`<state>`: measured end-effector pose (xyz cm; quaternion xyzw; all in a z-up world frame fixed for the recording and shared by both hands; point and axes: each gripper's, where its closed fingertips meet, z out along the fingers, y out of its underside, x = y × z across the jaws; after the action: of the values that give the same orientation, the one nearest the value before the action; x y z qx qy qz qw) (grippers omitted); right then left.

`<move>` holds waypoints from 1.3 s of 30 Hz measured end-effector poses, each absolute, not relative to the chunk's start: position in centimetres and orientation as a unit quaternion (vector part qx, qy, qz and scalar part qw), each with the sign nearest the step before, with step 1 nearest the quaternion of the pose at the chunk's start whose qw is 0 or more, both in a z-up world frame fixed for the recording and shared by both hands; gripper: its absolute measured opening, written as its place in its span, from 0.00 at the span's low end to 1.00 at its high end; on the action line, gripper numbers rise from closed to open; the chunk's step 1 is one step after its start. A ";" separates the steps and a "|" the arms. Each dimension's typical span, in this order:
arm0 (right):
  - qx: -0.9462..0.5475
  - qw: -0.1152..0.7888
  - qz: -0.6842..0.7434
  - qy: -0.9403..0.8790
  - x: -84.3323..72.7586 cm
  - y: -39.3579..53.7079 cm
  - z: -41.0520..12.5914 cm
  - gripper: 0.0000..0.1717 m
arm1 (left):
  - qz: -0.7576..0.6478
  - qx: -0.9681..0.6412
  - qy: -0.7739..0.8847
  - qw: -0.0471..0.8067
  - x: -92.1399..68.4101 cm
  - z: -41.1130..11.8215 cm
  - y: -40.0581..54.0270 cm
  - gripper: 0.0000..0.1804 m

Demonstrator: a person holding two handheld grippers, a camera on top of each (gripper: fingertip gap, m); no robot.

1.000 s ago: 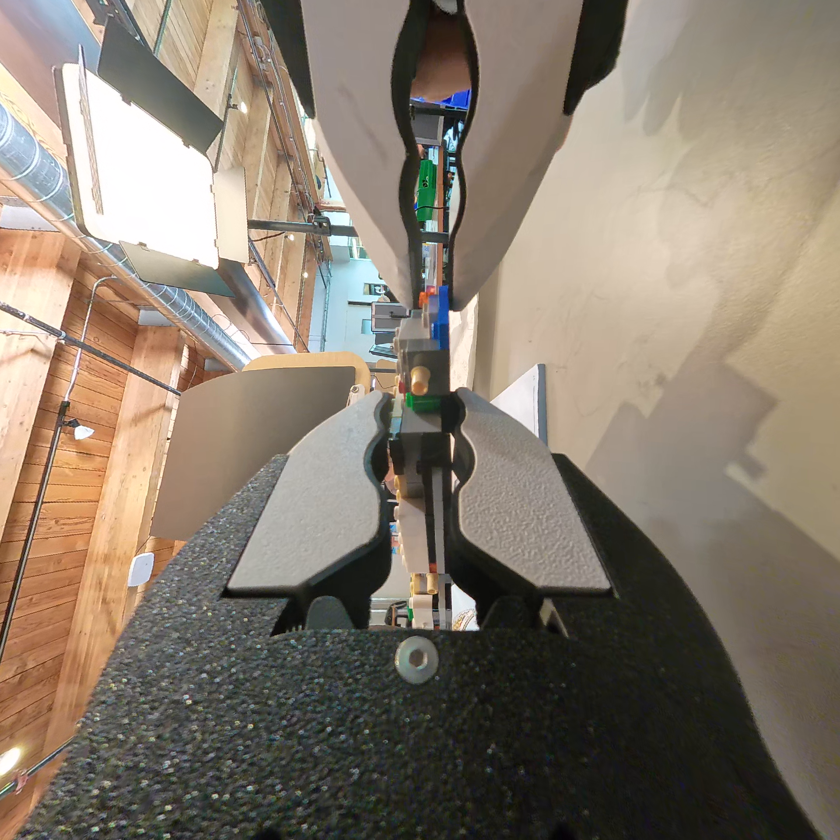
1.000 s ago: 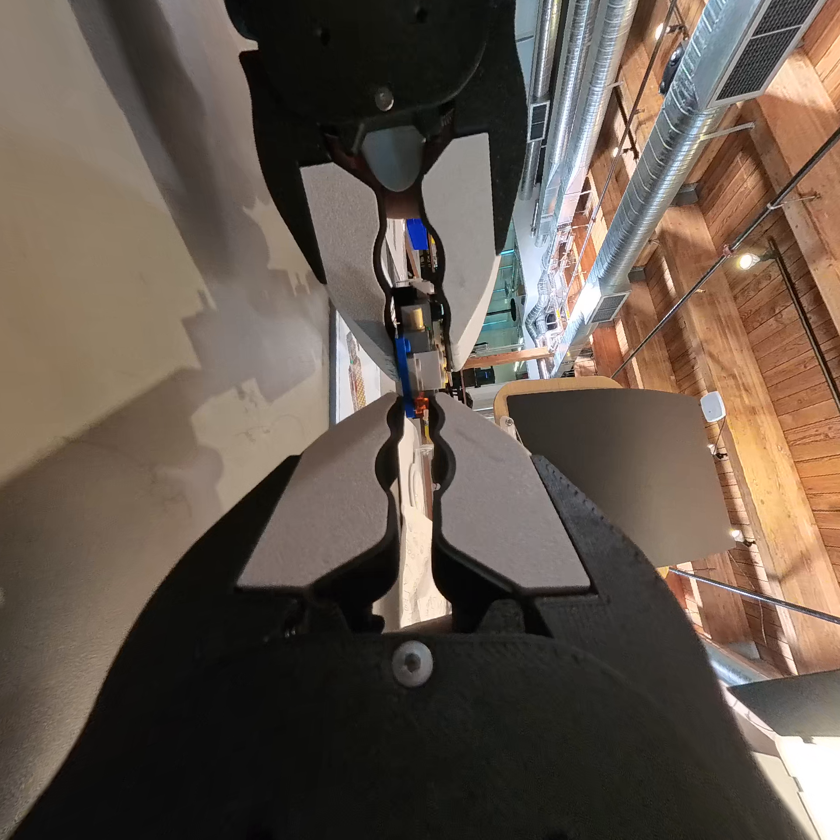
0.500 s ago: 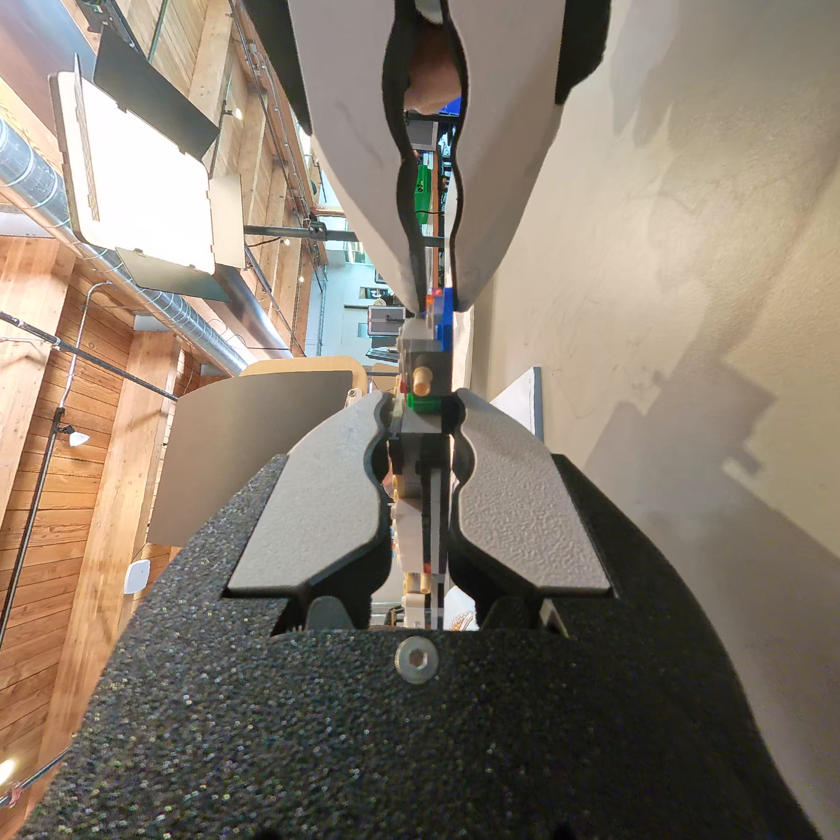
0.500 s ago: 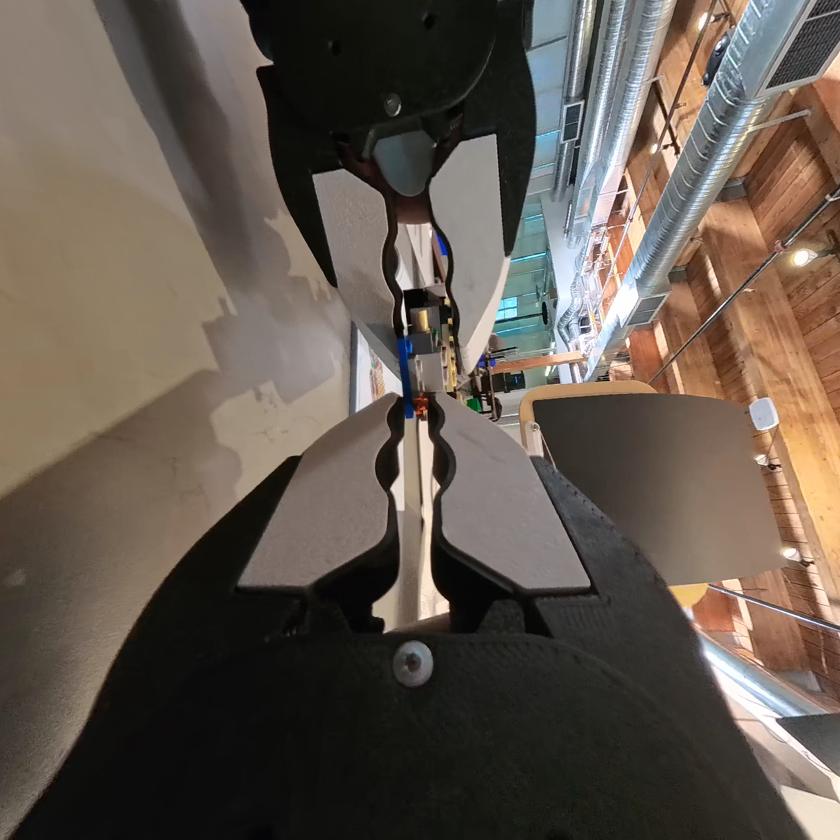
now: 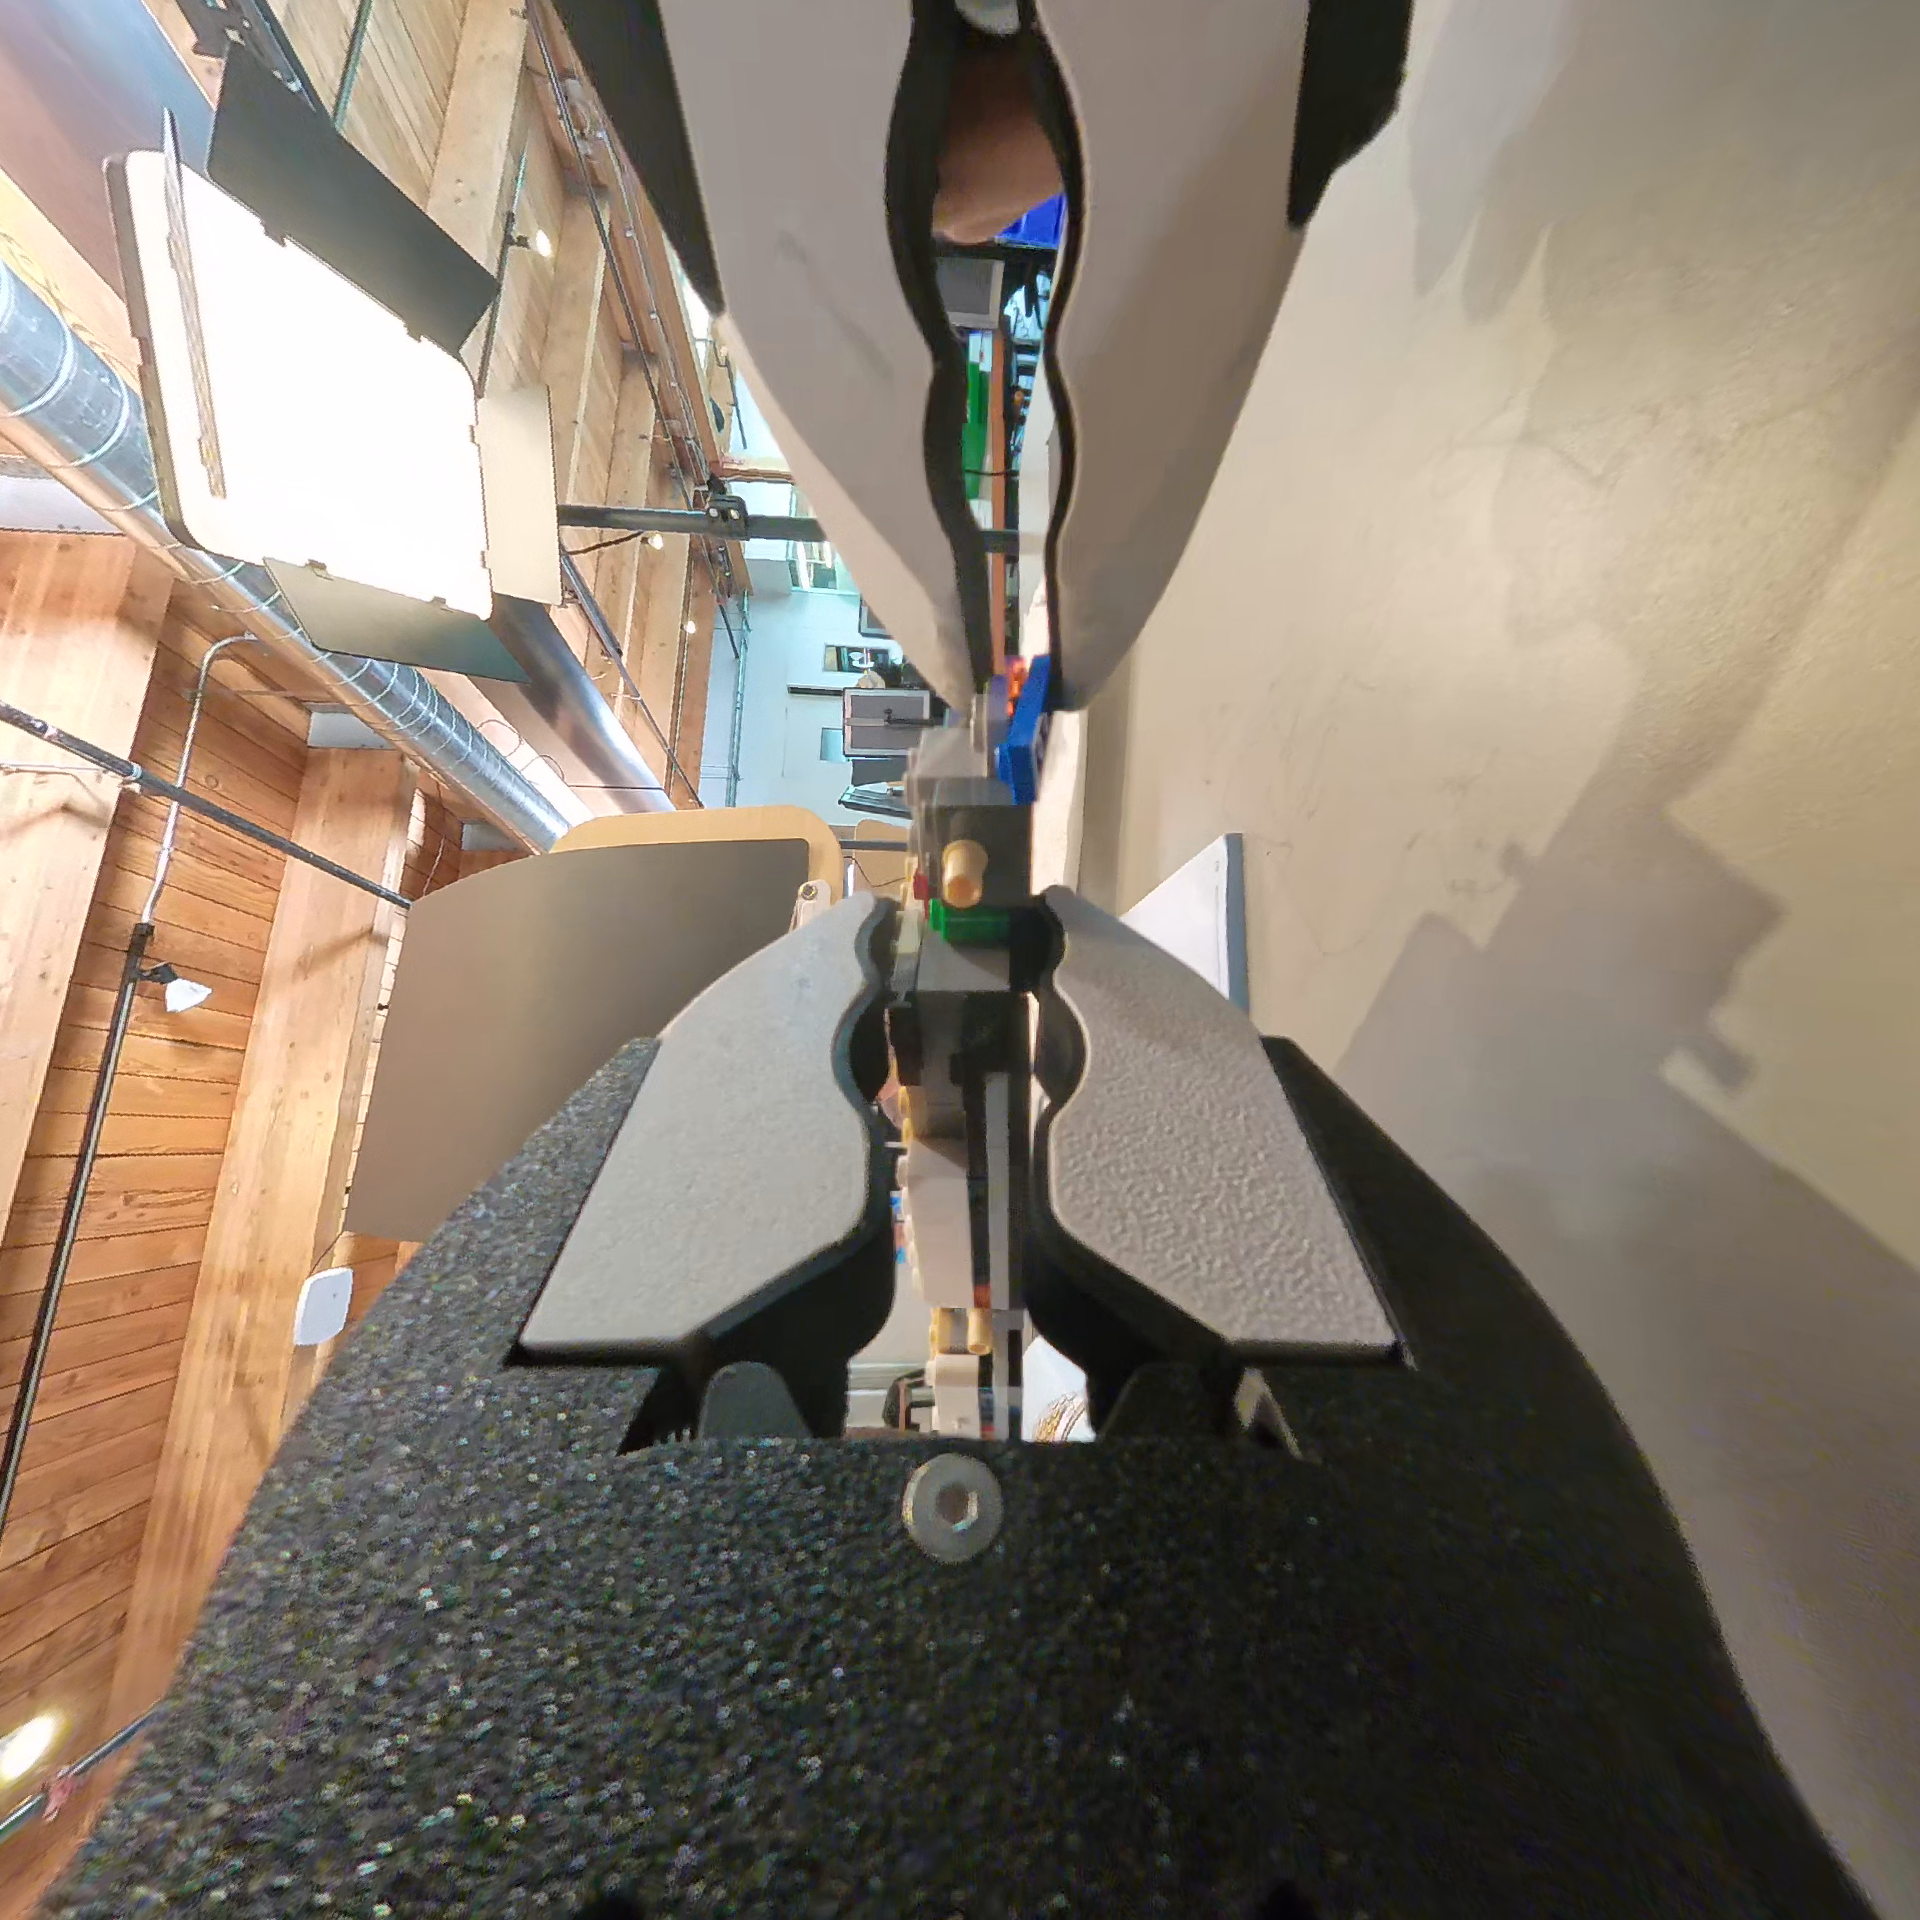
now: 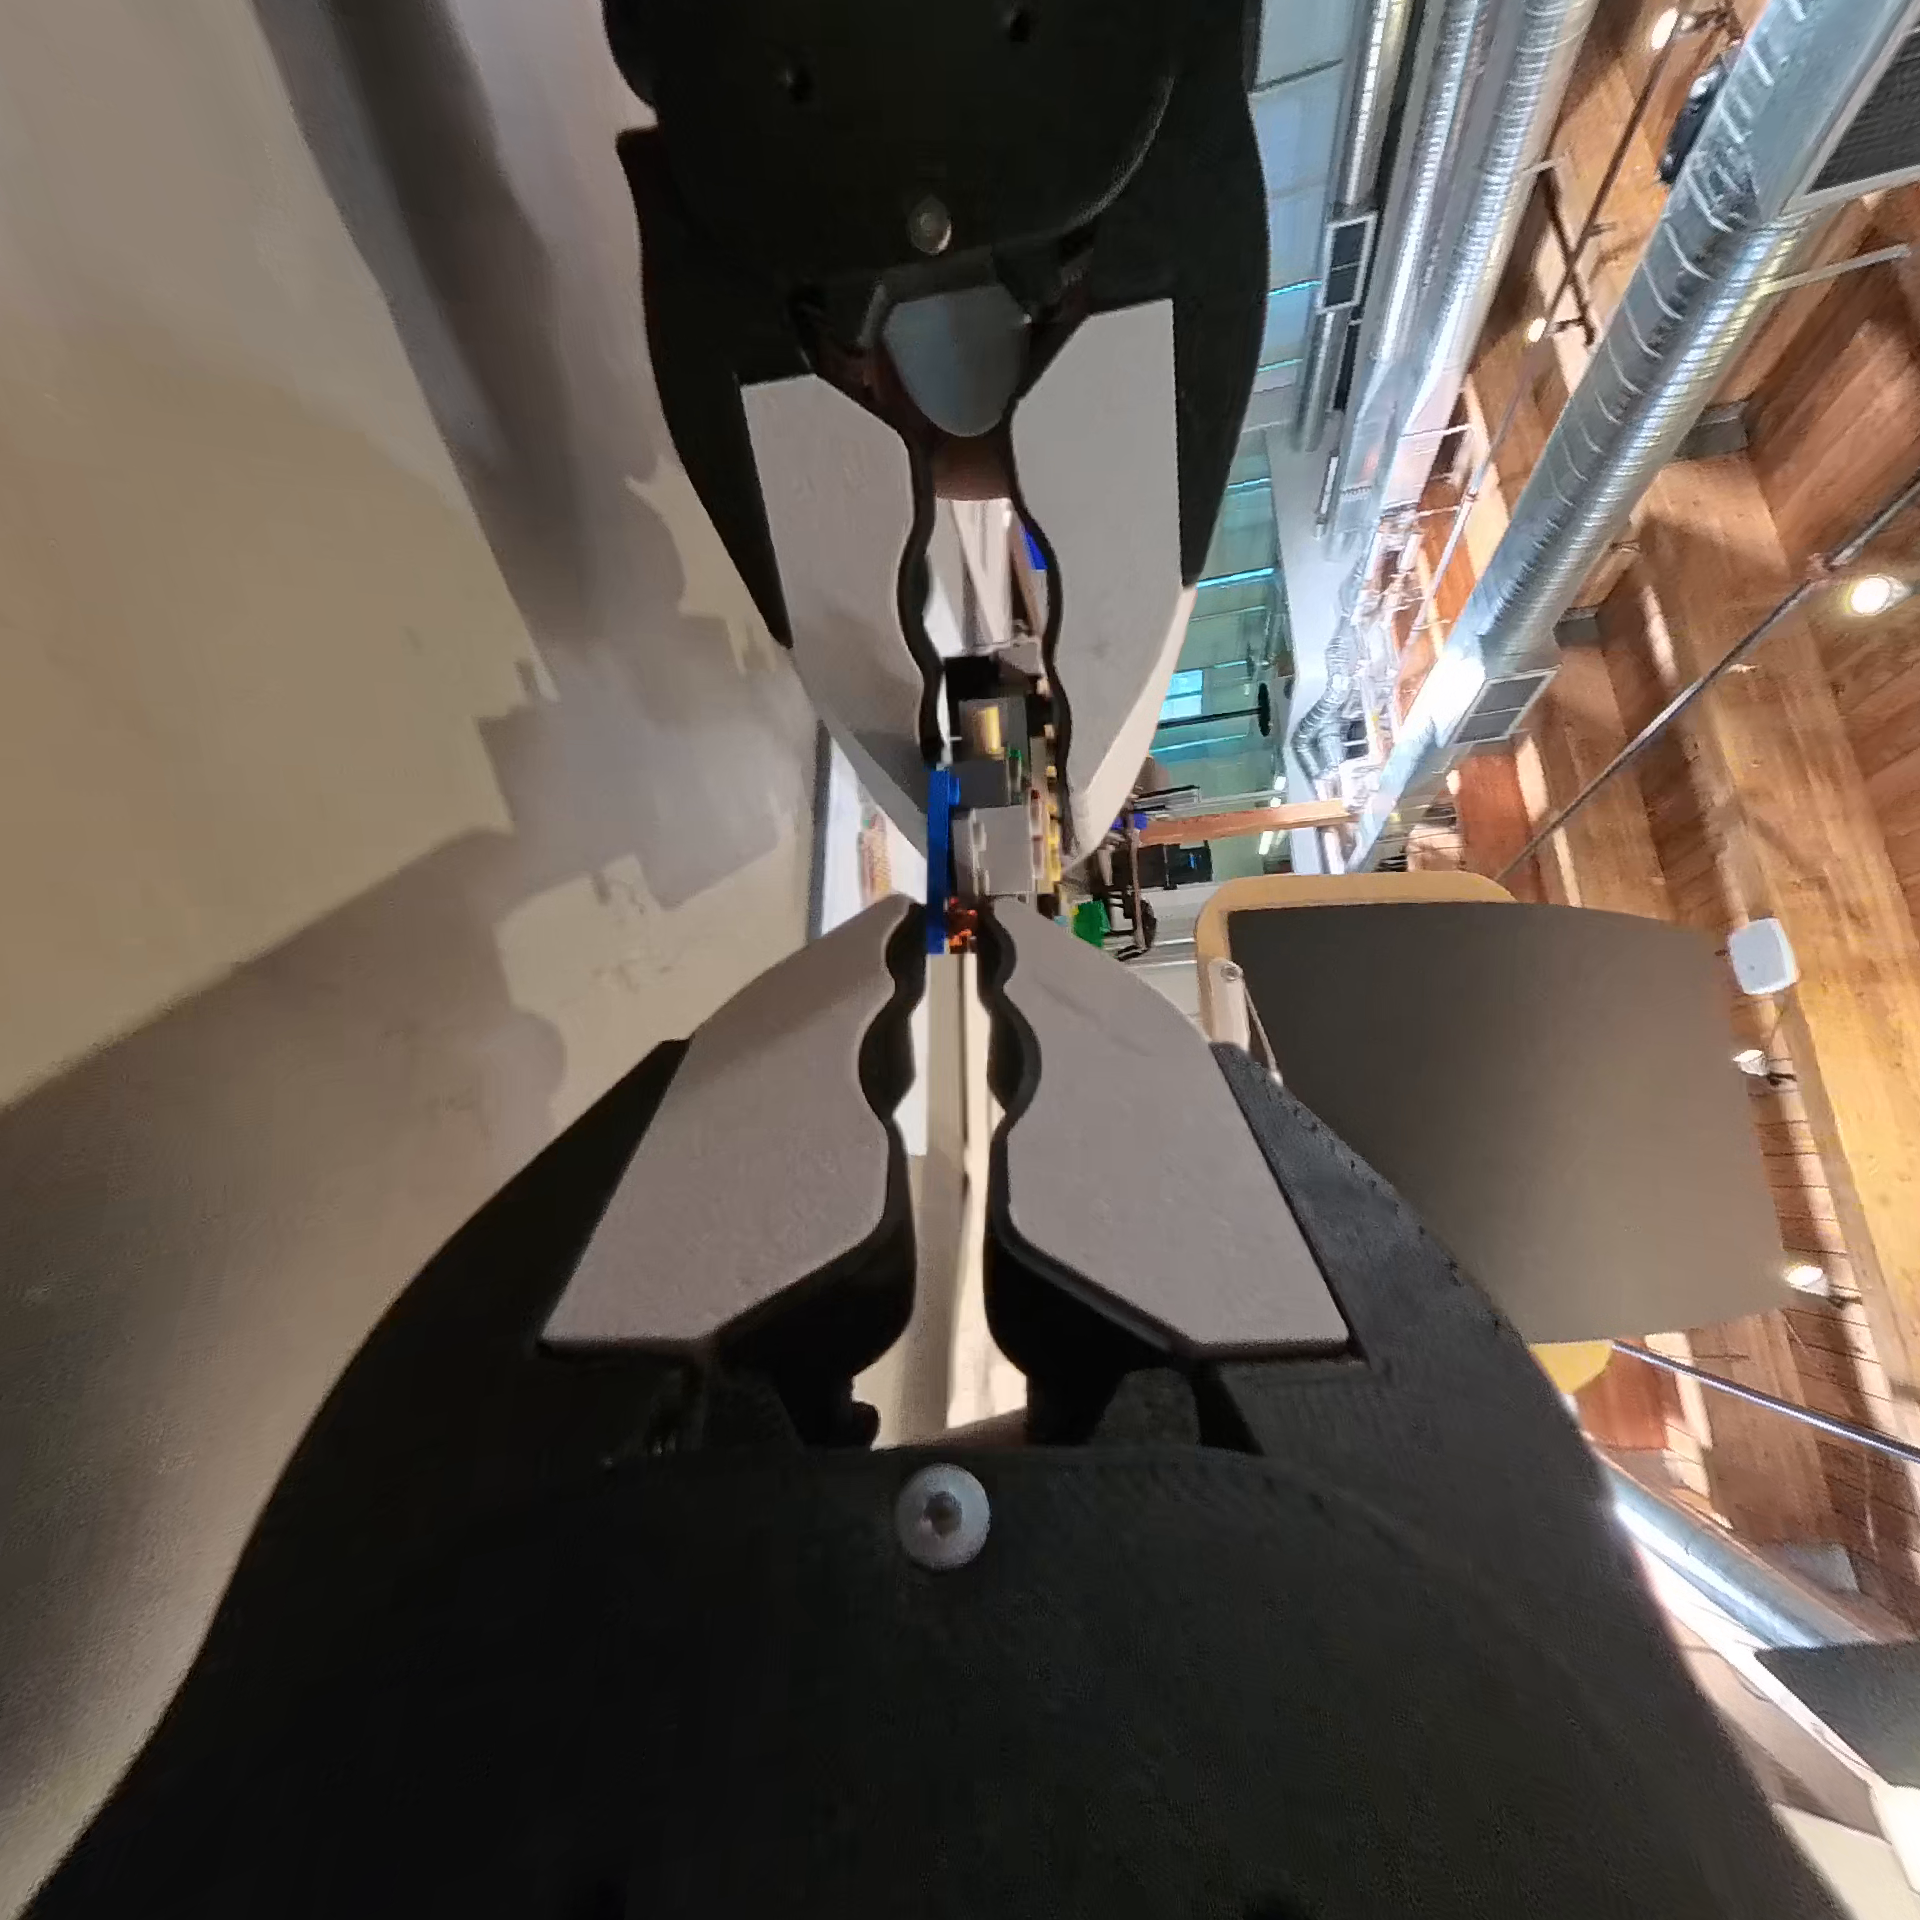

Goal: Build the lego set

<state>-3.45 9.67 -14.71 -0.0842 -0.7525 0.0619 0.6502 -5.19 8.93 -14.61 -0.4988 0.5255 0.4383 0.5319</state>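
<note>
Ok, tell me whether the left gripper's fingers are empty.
No: the left gripper is clamped on a grey toy-brick model filling the space between its fingers.

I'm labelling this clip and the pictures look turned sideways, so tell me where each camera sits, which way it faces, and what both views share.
Left wrist view: sits on the left gripper, looking along its fingers, which clamp a grey brick model; the right gripper faces it.
Right wrist view: sits on the right gripper, looking toward the left gripper; its tips pinch the blue plate.
Shared: brick model, pale tabletop, chair back, wooden walls.
</note>
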 end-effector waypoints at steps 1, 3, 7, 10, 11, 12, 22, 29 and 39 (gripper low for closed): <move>-0.081 0.654 0.057 -0.750 -3.5 9.7 -14.7 0.05 | 0.440 -0.499 0.526 0.530 -5.2 -14.6 8.9 0.13; -0.085 0.657 0.061 -0.746 -3.5 9.7 -14.5 0.05 | 0.442 -0.496 0.525 0.532 -5.2 -14.5 8.9 0.13; -0.087 0.661 0.064 -0.742 -3.5 9.7 -14.3 0.05 | 0.438 -0.498 0.525 0.534 -5.3 -14.4 9.0 0.13; -0.093 0.660 0.065 -0.742 -3.5 9.7 -14.4 0.05 | 0.436 -0.500 0.526 0.532 -5.3 -14.5 9.1 0.14; -0.099 0.658 0.069 -0.743 -3.5 9.7 -14.4 0.05 | 0.434 -0.502 0.525 0.533 -5.3 -14.6 9.2 0.14; -0.103 0.657 0.072 -0.743 -3.5 9.7 -14.4 0.05 | 0.434 -0.503 0.525 0.532 -5.4 -14.6 9.2 0.14; -0.169 0.649 0.101 -0.735 -3.9 10.3 -14.5 0.06 | 0.430 -0.527 0.510 0.526 -6.1 -14.8 10.2 0.13; -0.178 0.661 0.114 -0.720 -4.1 10.4 -14.1 0.10 | 0.425 -0.532 0.507 0.528 -6.5 -14.6 11.3 0.13; -0.142 0.670 0.105 -0.722 -4.2 9.6 -13.9 0.08 | 0.420 -0.528 0.510 0.533 -6.4 -14.0 12.5 0.13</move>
<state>-4.16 9.56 -13.94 -0.1415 -0.7215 0.1050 0.6696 -6.37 12.48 -14.00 -0.5284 0.5098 0.4203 0.5331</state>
